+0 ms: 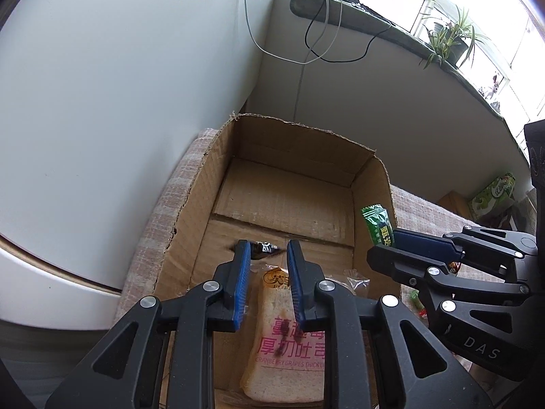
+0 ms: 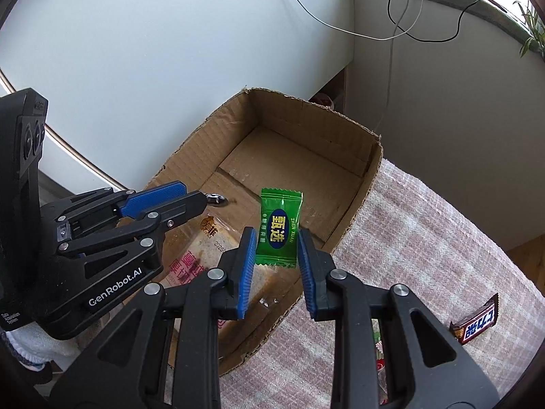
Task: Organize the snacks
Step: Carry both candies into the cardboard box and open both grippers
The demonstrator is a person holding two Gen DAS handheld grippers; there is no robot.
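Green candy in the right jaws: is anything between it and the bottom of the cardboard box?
Nothing visible blocks it. The green candy, held by the right gripper, hangs over the open cardboard box. Below it lie bare cardboard and an edge of the toast packet. The left gripper is off to the side.

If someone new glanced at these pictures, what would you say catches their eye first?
Probably the bright green candy pinched between the right gripper's blue fingers, held above the open cardboard box. Next, the wrapped toast slice lying on the box floor beneath the left gripper. A chocolate bar lies outside on the checked cloth.
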